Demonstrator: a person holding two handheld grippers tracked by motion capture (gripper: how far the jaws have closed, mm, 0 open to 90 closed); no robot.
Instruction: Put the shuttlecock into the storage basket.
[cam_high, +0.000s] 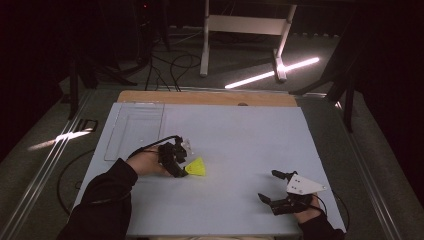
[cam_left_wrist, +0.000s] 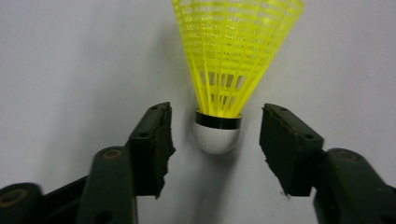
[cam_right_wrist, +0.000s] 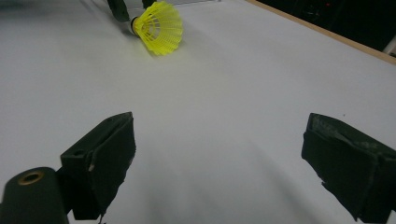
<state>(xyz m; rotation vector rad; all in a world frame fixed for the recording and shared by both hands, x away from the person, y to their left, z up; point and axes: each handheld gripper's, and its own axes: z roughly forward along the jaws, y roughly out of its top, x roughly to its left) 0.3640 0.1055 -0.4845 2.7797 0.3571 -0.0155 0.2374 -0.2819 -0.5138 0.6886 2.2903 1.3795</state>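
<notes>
High view shows the yellow shuttlecock (cam_high: 196, 167) lying on its side on the pale table (cam_high: 235, 135), left of centre, with the left gripper (cam_high: 181, 171) right at its cork end and the right gripper (cam_high: 272, 187) resting well apart near the table's front right corner. Left gripper view puts the white cork (cam_left_wrist: 216, 135) squarely between the 2 pads (cam_left_wrist: 152, 140), with a gap visible on each side, so the claw is apart around it and not yet pressing; the yellow skirt (cam_left_wrist: 233, 46) fans away beyond the tips. The step in hand looks like taking hold of the shuttlecock by its cork. To do it well, I would keep the hand level and close evenly so both pads meet the cork's rounded sides together, since a one-sided touch could roll it away. The grip should land on the cork or its dark band (cam_left_wrist: 218, 120), never the flimsy skirt, which would likely crumple. The right claw stands wide apart, with nothing between its jaws.
</notes>
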